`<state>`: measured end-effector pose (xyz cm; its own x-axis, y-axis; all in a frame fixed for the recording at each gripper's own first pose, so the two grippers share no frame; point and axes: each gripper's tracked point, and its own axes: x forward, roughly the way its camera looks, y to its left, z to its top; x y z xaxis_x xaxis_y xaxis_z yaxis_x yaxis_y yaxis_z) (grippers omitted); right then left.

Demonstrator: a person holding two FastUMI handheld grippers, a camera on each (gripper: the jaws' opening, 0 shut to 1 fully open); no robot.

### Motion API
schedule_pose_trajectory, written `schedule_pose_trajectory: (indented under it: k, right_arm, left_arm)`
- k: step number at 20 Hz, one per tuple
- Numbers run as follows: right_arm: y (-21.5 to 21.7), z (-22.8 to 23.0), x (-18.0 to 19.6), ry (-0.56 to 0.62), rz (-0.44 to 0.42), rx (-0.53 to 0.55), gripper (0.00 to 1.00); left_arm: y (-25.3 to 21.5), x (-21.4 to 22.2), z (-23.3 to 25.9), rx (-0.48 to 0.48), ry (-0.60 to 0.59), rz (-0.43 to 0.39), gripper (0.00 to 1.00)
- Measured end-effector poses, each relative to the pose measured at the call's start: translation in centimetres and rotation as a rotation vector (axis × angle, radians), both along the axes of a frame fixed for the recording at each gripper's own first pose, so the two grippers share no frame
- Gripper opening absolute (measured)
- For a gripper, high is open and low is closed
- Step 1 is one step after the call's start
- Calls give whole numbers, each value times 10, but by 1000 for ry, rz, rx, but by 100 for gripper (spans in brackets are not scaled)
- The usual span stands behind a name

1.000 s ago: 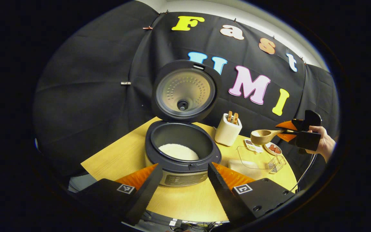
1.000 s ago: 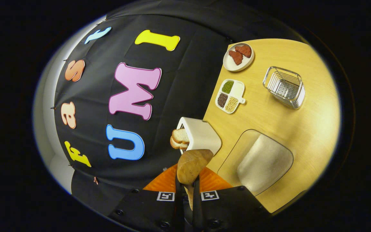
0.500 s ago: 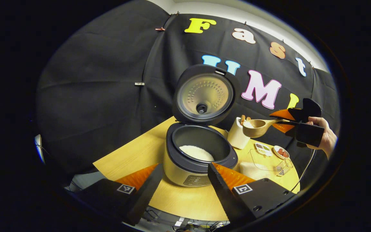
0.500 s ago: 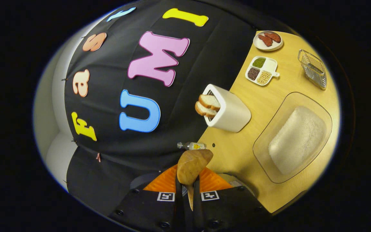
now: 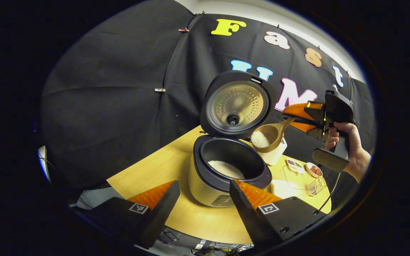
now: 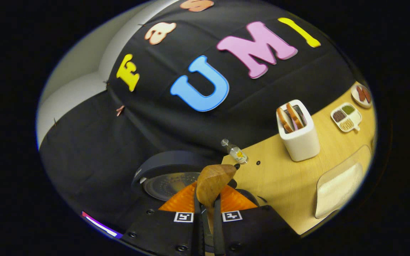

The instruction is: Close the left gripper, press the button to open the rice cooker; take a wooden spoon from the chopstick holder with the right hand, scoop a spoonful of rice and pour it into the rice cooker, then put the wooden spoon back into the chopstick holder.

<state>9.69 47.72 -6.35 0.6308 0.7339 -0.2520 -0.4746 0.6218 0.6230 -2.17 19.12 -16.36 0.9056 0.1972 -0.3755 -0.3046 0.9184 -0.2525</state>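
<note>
We hold the wooden spoon (image 5: 271, 135) clamped by its handle in our right gripper (image 5: 303, 115), bowl tipped just above the open rice cooker (image 5: 228, 167) rim — ready to pour rice (image 5: 260, 139) in. Our left gripper (image 5: 205, 197) waits spread, empty, before the cooker.

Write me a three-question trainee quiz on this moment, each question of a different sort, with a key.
1. True or false: the rice cooker has its lid shut.
2. Multiple choice: what is in the bowl of the wooden spoon held by the right gripper? A) beans B) white rice C) nothing
3. Fill in: the left gripper stands ____, its fingers spread either side of the cooker's front.

Key
1. False: the lid stands up, and rice shows in the pot.
2. B: the spoon is tilted toward the open pot.
3. open
</note>
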Motion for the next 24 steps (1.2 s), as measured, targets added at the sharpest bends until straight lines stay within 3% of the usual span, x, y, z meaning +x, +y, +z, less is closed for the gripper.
schedule_pose_trajectory:
  k: [4,6,18,24]
  right_arm:
    - [33,-1,-16,-238,152,-153,14]
    - [44,2,-22,-325,210,-195,14]
    - [63,-28,-51,-623,425,-386,14]
    - [71,-51,-95,-763,588,-464,14]
  left_arm:
    - [6,1,-4,12,14,12,92]
    - [7,1,-6,14,19,11,95]
    - [20,9,-4,34,10,8,96]
    - [24,8,-2,62,11,14,96]
